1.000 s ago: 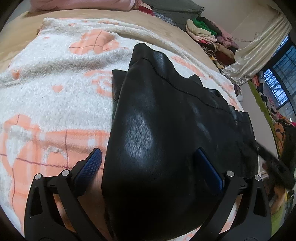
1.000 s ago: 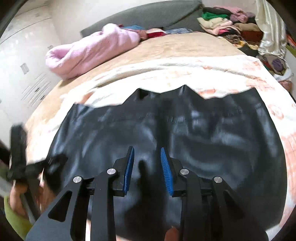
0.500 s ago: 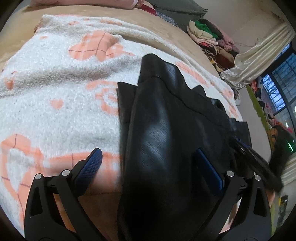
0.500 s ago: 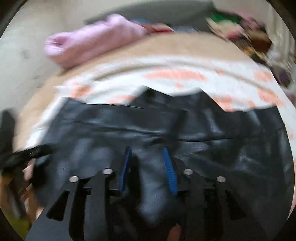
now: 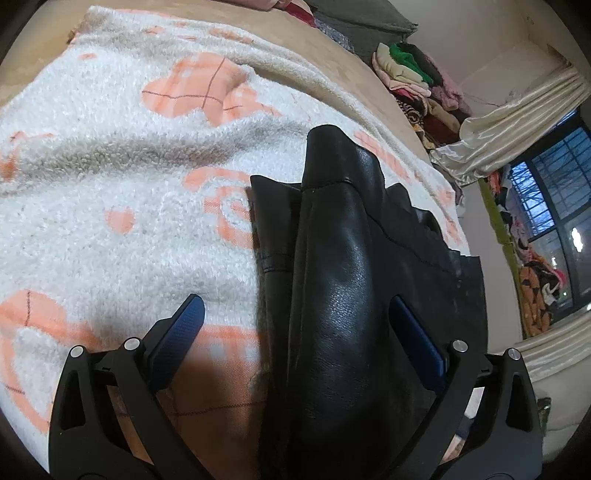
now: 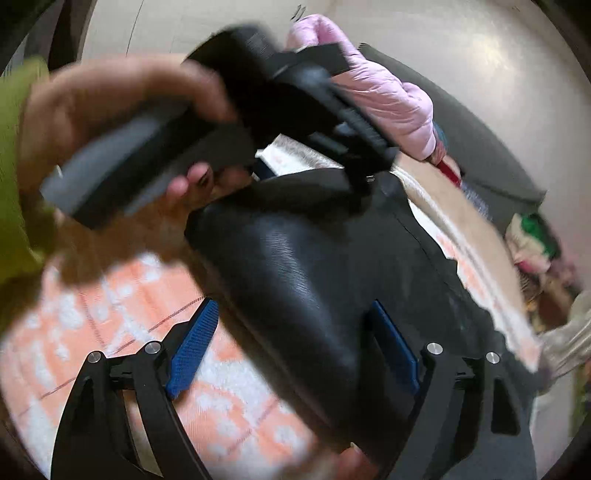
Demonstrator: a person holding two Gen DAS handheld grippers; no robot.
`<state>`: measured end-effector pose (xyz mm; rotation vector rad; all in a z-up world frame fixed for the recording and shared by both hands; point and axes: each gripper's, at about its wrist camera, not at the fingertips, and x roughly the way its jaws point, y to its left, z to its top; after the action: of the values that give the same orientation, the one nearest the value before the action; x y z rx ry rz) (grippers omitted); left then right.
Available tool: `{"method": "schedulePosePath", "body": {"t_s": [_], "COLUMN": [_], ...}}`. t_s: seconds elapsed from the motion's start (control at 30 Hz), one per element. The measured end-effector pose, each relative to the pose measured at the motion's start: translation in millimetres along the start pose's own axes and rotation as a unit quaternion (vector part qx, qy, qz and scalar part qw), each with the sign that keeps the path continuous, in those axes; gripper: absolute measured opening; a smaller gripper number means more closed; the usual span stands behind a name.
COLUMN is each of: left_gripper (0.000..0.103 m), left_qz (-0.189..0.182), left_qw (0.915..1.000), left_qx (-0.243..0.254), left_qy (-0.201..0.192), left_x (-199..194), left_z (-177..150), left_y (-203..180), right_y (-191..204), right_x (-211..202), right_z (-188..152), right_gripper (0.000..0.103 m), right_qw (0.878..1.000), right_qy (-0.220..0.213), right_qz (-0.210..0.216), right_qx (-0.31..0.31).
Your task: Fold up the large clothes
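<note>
A black leather garment lies folded lengthwise on a white and orange fleece blanket. My left gripper stands wide open astride the garment's near end. Its left pad hangs over bare blanket, and its right pad rests beside the leather. In the right wrist view the same garment runs between the fingers of my right gripper, whose jaws are opening. Its left pad is clear of the leather. A person's hand in a green sleeve holds the left gripper's handle just beyond it.
A pink padded jacket lies at the bed's far side. Stacked clothes sit at the far right corner, by a cream curtain and a dark window. A grey cushion lines the head of the bed.
My right gripper has swung across, rolled and gone from nearly shut to wide apart, ending close to the left hand. The garment now lies narrower. The left gripper has shifted a little.
</note>
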<state>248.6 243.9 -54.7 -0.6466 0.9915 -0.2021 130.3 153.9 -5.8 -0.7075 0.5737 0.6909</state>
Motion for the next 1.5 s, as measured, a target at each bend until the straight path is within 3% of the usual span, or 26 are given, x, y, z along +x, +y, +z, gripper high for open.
{"method": "schedulePosePath", "body": {"t_s": [0.13, 0.2, 0.27, 0.33, 0.5, 0.57, 0.67, 0.73, 0.8, 0.93, 1.0, 1.13, 1.4, 1.5], "left_gripper": [0.093, 0.093, 0.093, 0.093, 0.093, 0.093, 0.092, 0.083, 0.066, 0.056, 0.055, 0.055, 0.055, 0.06], "left_qz": [-0.022, -0.027, -0.03, -0.033, -0.041, -0.056, -0.107, -0.129, -0.13, -0.107, -0.074, -0.052, -0.026, -0.026], "left_qw": [0.9996, 0.9994, 0.9993, 0.9991, 0.9984, 0.9973, 0.9917, 0.9883, 0.9894, 0.9929, 0.9953, 0.9947, 0.9855, 0.9824], "left_qx": [-0.019, -0.023, -0.024, -0.028, -0.039, -0.047, -0.072, -0.081, -0.062, -0.025, 0.009, 0.059, 0.156, 0.178], "left_qy": [-0.003, -0.003, -0.002, -0.002, -0.004, -0.002, -0.002, -0.003, -0.017, -0.046, -0.061, -0.067, -0.061, -0.05], "left_x": [-2.1, -2.9, -3.0, -2.7, -3.8, -3.4, -3.0, -3.6, -10.6, -29.7, -38.4, -42.9, -22.4, -4.5], "left_z": [2.0, 2.3, 2.4, 2.4, 0.9, -0.4, -3.0, -5.6, -7.1, -11.7, -13.5, -14.5, -24.8, -32.6], "left_y": [8.8, 10.7, 11.6, 12.3, 12.2, 10.9, 7.5, -0.9, -20.4, -61.5, -91.4, -149.6, -266.2, -297.9], "right_y": [12.6, 14.4, 16.8, 17.4, 1.8, 1.2, -6.9, -14.6, -24.6, -58.4, -80.8, -121.6, -204.4, -226.6], "right_x": [16.3, 18.1, 13.4, 3.3, -11.9, -18.5, -30.0, -34.5, -43.7, -65.9, -78.4, -108.8, -152.1, -164.0], "right_z": [8.4, 12.3, 14.1, 11.2, 6.9, 9.0, 7.8, 6.5, 4.6, -6.1, -15.3, -40.0, -105.9, -134.3], "right_gripper": [0.081, 0.069, 0.048, 0.04, 0.033, 0.031, 0.029, 0.028, 0.027, 0.027, 0.026, 0.025, 0.023, 0.023], "right_qw": [0.999, 0.998, 0.996, 0.994, 0.992, 0.991, 0.991, 0.991, 0.991, 0.988, 0.981, 0.961, 0.91, 0.894], "right_qy": [0.004, -0.004, -0.018, -0.036, -0.063, -0.074, -0.09, -0.096, -0.104, -0.13, -0.149, -0.185, -0.217, -0.215], "right_qz": [-0.043, -0.055, -0.066, -0.084, -0.091, -0.097, -0.096, -0.089, -0.08, -0.045, -0.018, 0.001, 0.033, 0.035], "right_qx": [-0.033, -0.041, -0.051, -0.066, -0.06, -0.053, -0.031, -0.017, 0.003, 0.071, 0.12, 0.203, 0.352, 0.392]}}
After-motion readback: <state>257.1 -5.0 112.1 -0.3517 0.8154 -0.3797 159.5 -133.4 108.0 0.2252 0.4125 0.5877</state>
